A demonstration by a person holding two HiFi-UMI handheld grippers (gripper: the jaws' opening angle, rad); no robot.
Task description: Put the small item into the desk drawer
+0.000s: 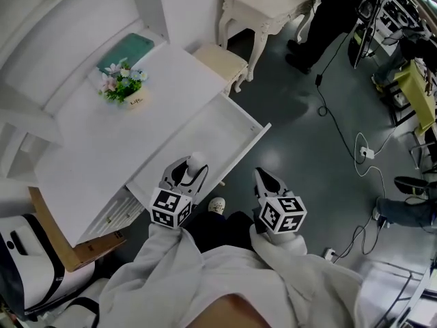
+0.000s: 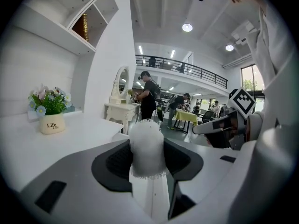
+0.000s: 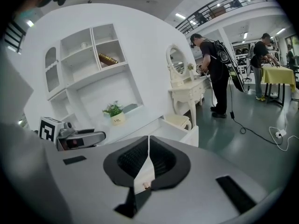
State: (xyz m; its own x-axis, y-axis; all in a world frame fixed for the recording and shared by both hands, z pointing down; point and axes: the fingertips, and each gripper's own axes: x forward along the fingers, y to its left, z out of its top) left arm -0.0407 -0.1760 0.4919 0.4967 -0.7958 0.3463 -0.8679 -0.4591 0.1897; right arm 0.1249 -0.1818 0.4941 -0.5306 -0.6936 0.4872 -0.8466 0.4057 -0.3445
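Small item: white, fuzzy, round-topped cylinder w/ frayed lower edge, clamped upright in left gripper, over near end of open drawer. Right gripper clenched, empty, just off drawer's front.

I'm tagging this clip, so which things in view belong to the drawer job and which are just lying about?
Job: white fluffy item, held in left tool; open desk drawer.
Lying about: flower pot, teal book, stool, power strip.
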